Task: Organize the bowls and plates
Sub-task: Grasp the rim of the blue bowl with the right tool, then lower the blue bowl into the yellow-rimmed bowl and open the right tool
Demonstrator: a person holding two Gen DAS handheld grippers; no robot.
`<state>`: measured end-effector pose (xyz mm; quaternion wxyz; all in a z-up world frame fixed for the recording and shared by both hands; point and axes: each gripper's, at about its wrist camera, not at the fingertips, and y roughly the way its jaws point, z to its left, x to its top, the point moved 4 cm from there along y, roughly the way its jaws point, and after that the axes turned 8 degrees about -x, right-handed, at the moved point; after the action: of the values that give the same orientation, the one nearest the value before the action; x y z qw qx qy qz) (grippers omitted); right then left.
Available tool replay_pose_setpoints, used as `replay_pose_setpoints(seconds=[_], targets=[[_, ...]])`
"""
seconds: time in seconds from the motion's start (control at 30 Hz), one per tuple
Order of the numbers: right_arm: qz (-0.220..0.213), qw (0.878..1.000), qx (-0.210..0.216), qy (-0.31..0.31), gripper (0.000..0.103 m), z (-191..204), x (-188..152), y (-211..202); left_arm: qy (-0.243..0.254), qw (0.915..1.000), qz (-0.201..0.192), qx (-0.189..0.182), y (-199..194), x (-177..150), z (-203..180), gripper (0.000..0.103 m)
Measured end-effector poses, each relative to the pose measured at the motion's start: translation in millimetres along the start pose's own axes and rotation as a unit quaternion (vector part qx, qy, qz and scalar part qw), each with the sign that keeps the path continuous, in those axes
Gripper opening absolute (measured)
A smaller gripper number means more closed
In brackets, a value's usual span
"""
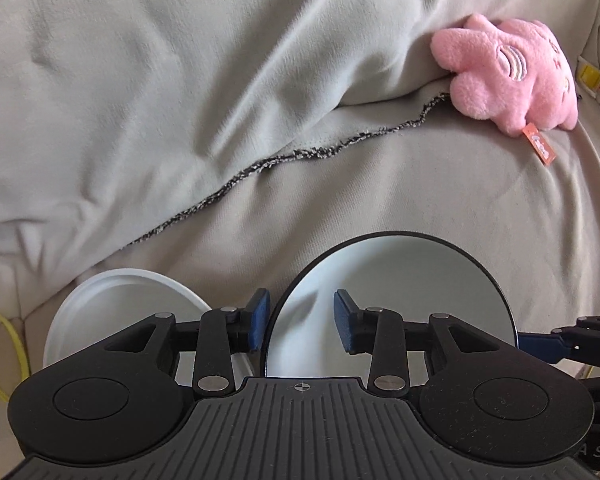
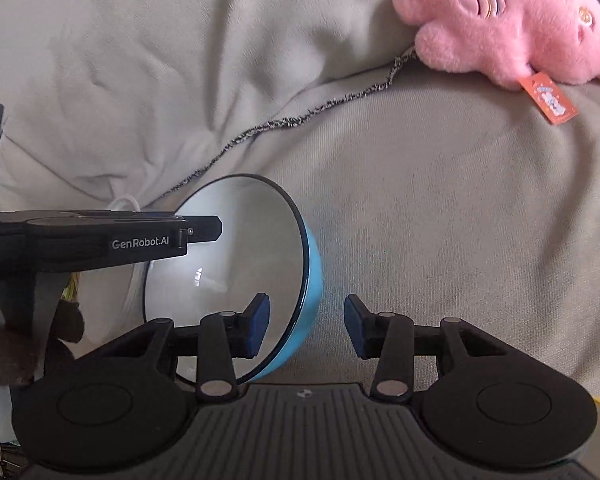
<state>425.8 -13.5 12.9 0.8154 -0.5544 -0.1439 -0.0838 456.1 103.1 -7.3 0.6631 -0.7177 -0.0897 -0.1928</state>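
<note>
Blue bowl [image 2: 236, 276] taken as landmark: white inside, dark rim, sky-blue outer wall, tipped on its side on a beige blanket [image 1: 380, 184] so the opening faces the left gripper. Left wrist view shows the same bowl [image 1: 392, 292] as a pale disc with a dark rim. Left gripper [image 1: 301, 322]: fingers apart, blue pads either side of the bowl's left rim edge, one pad over the white interior, the other just outside it; whether either pad touches cannot be told. From the right wrist view the left gripper body [image 2: 100, 236] lies across the bowl's upper left, marked "GenRobot.AI". Right gripper [image 2: 307, 330]: fingers apart, the bowl's lower right rim between them, left pad in front of the interior, right pad over bare blanket beyond the blue wall; nothing gripped. White plate [image 1: 112, 312] lies just left of the bowl, partly hidden behind the left gripper; its edges and the bowl's look close, contact not discernible. Pink plush toy [image 2: 512, 20] with an orange tag sits well apart, up and to the right of the bowl, against a fold. A dark stitched hem [image 1: 284, 160] runs diagonally across the blanket beyond the bowl, toward the toy.
</note>
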Motion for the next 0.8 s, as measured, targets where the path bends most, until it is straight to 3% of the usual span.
replay_pose_setpoints(seconds=[0.07, 0.17, 0.3, 0.5, 0.6, 0.8], targets=[[0.015, 1.0, 0.018, 0.004, 0.031, 0, -2, 5, 0.002, 1.0, -0.002, 0.001, 0, -1, -2, 0.043], [0.014, 1.0, 0.019, 0.003, 0.025, -5, -1, 5, -0.01, 0.9998, -0.012, -0.01, -1, -2, -2, 0.043], [0.007, 0.999, 0.026, 0.025, 0.025, -26, 2, -5, -0.043, 0.998, -0.01, -0.046, 0, 3, -9, 0.043], [-0.037, 0.998, -0.007, 0.051, 0.025, -73, 17, -31, -0.038, 0.9957, -0.01, -0.084, 10, 15, -51, 0.042], [-0.051, 0.996, -0.02, 0.064, 0.025, -96, 26, -36, -0.06, 0.9923, -0.018, -0.107, 18, 23, -67, 0.042], [-0.057, 0.996, 0.003, 0.073, 0.025, -113, 30, -33, -0.056, 0.9934, -0.008, -0.1, 28, 25, -78, 0.037]])
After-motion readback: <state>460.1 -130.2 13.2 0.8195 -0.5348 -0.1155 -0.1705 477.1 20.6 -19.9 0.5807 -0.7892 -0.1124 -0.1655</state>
